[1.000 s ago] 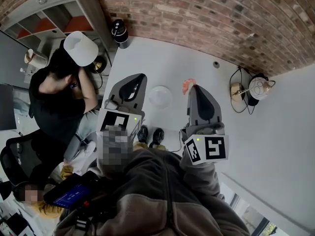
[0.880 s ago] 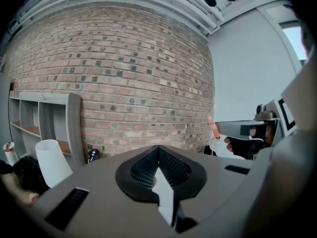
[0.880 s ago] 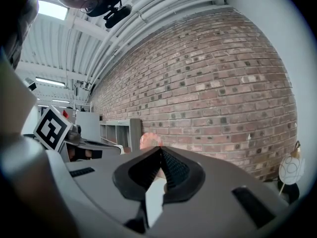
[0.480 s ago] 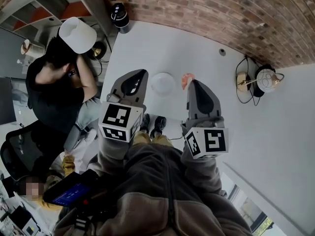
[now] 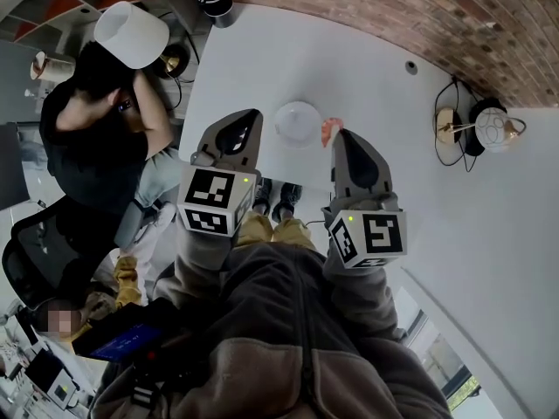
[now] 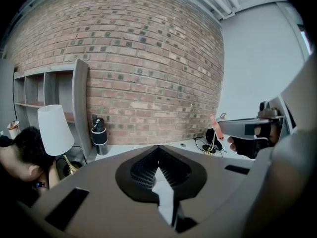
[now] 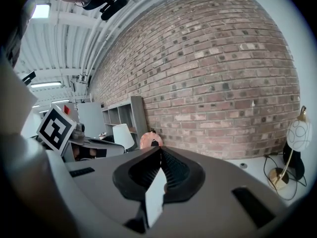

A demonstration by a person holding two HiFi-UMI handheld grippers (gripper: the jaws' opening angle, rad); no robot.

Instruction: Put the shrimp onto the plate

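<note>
Upper centre of frame: we hold shrimp (image 5: 328, 131) pinched in right gripper (image 5: 335, 138) fingers, just right of plate (image 5: 295, 122) on desk (image 5: 367, 68). Left gripper (image 5: 251, 114) clenched, empty. Our judgement: shift frame-left over plate, lower, then release.

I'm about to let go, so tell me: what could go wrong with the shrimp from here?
1. The right gripper pinches the shrimp only at its very jaw tips, so it could slip out early.
2. In the head view the shrimp appears beside the right rim of the plate, not over it; releasing now would likely drop it on the table.
3. The shut left gripper hangs close to the plate's left side and might nudge it.
</note>
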